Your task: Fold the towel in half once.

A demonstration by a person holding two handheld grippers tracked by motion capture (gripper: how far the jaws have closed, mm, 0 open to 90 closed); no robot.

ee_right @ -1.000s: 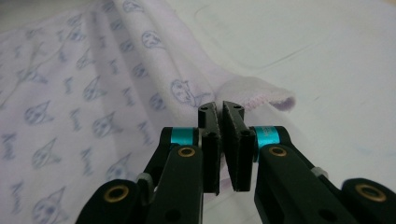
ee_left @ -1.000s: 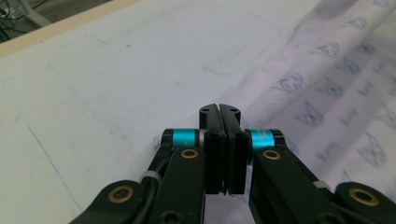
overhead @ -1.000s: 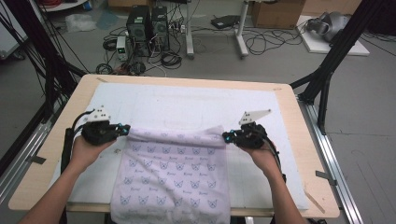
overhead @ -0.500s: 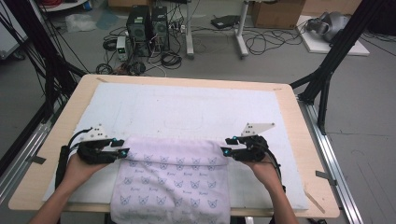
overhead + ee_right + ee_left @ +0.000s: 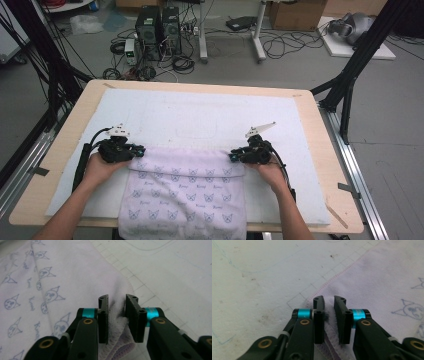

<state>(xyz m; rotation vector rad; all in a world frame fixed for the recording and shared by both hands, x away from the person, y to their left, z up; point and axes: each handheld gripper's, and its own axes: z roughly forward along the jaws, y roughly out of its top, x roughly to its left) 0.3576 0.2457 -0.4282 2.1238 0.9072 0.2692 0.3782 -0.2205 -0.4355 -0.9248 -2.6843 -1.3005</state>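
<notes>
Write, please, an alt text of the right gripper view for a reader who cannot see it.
The right gripper has its two black jaws nearly closed around a bunched edge of a pale purple towel printed with small cat faces. The towel lies on a white mat marked with a faint grid, which spreads to the right of the towel's edge.

I see the wooden table (image 5: 70, 135) carrying a white mat (image 5: 200, 115), and at six o'clock a patterned lilac towel (image 5: 185, 200) lies on that mat.
</notes>
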